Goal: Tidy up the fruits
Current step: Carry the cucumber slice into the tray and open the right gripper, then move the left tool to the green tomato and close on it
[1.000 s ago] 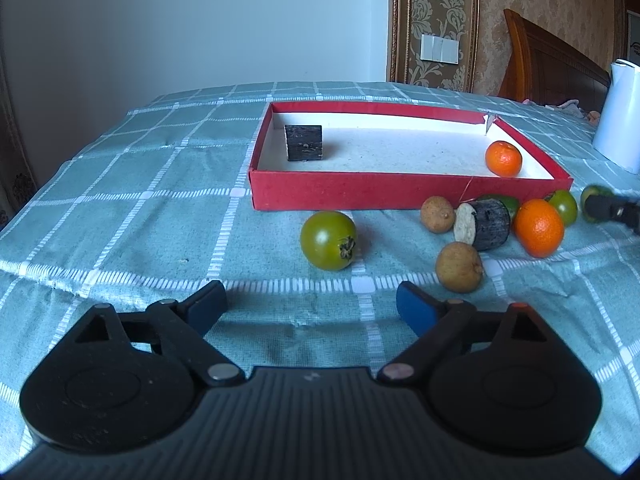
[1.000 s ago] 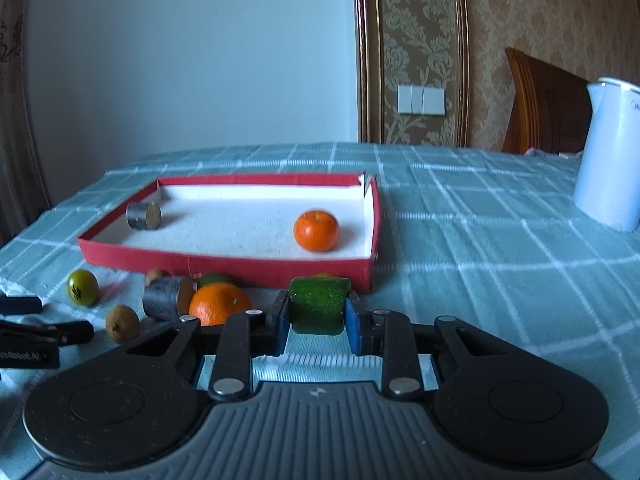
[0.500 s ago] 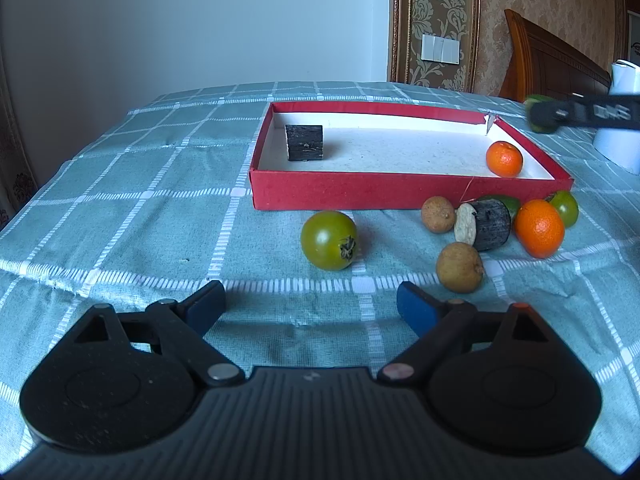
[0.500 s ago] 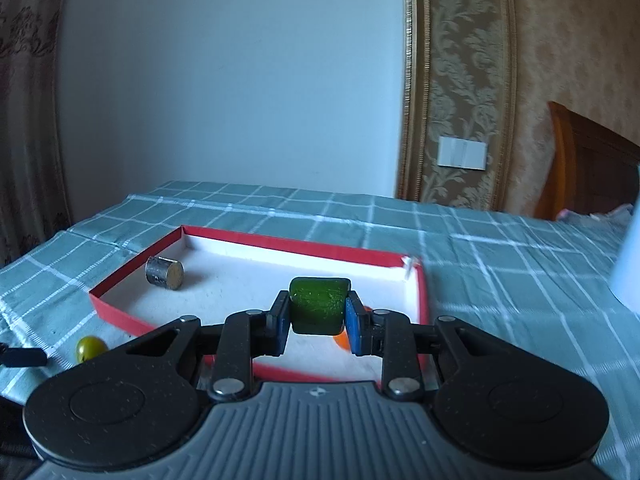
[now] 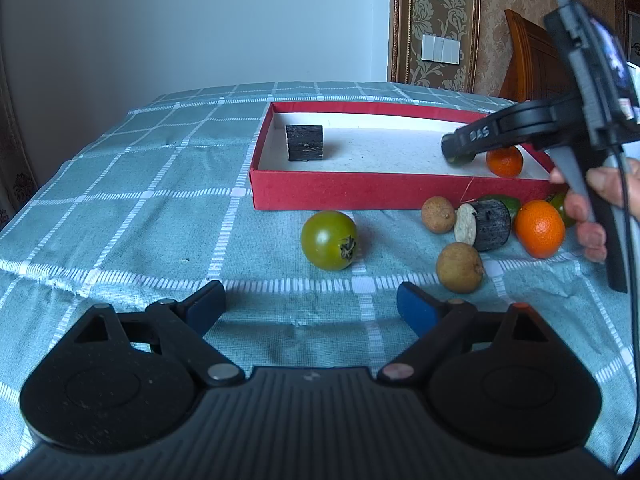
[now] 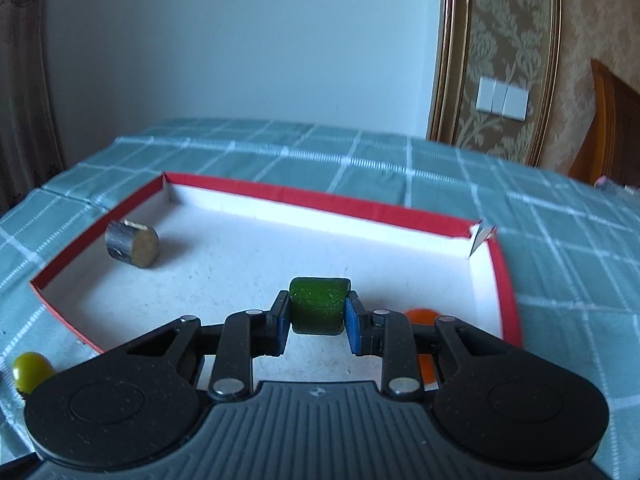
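Note:
My right gripper (image 6: 317,316) is shut on a green fruit piece (image 6: 317,304) and holds it over the white floor of the red tray (image 6: 280,194). It also shows in the left wrist view (image 5: 460,152), over the tray (image 5: 360,194) beside an orange (image 5: 505,161). A dark cylinder (image 6: 132,243) lies in the tray's left part. My left gripper (image 5: 312,306) is open and empty, low over the cloth, just short of a green tomato (image 5: 329,240). Two brown longans (image 5: 459,267), a dark cylinder (image 5: 486,225) and an orange (image 5: 539,228) lie in front of the tray.
The table wears a teal checked cloth (image 5: 140,200). A hand (image 5: 592,208) grips the right tool's handle at the right edge. More green fruit (image 5: 508,202) sits behind the cylinder and orange. A wooden chair (image 5: 532,56) stands behind the table.
My right gripper has lifted the green piece from the cloth and carried it forward over the tray, lowering toward its floor. The left gripper has not moved.

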Available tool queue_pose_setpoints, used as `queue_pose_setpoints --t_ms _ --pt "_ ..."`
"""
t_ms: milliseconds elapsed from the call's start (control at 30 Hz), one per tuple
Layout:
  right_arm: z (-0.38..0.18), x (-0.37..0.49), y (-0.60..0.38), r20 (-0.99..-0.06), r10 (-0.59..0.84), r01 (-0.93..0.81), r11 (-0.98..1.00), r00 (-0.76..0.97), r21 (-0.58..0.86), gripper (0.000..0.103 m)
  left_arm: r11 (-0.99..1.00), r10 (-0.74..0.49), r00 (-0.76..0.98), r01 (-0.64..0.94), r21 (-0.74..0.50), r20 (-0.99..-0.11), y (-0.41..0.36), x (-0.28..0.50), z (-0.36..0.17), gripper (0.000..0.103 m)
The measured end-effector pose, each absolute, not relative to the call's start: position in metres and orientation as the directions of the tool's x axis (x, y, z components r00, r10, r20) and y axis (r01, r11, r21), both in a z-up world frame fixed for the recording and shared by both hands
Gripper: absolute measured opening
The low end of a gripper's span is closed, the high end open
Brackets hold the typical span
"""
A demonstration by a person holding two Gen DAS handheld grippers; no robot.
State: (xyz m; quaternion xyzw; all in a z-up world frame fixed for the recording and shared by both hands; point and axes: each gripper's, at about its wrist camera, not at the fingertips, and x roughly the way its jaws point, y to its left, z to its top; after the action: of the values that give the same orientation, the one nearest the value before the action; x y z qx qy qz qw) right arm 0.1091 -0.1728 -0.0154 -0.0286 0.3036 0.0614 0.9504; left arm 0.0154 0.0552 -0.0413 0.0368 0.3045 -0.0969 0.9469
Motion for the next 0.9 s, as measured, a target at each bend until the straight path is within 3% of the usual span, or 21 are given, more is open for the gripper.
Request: queue_pose_setpoints --t_ms 333,400,467,533,767,900 --pt "-0.02 0.113 -0.176 -0.581 0.104 -0.131 0.991 0.807 -0.005 0.029 0.98 -0.156 0.795 0.2 0.011 -0.586 0.056 0.016 -0.042 0.094" --pt "-0.017 0.107 -0.179 -0.568 0.103 -0.128 0.992 0.817 -0.004 0.037 0.98 -0.154 0.796 0.198 0.012 -0.586 0.055 0.016 -0.041 0.094" --pt "-0.011 0.095 -0.181 -0.53 0.11 -0.131 0.991 0.841 -0.002 0.067 0.98 -0.153 0.796 0.198 0.012 -0.586 0.055 0.015 -0.041 0.094" --pt "-0.003 0.077 -0.183 -0.473 0.099 -0.124 0.992 0.875 -0.022 0.082 0.98 -0.153 0.796 0.198 0.012 -0.586 0.055 0.015 -0.041 0.094" --pt "0.01 0.007 -0.212 -0.368 0.033 -0.055 0.997 0.929 -0.049 0.083 0.981 -0.148 0.796 0.192 0.013 -0.587 0.054 0.015 -0.042 0.095" --pt "0.001 -0.013 -0.25 -0.39 -0.078 0.088 0.996 0.918 0.009 0.083 0.982 -0.147 0.795 0.191 0.012 -0.588 0.055 0.016 -0.042 0.096"
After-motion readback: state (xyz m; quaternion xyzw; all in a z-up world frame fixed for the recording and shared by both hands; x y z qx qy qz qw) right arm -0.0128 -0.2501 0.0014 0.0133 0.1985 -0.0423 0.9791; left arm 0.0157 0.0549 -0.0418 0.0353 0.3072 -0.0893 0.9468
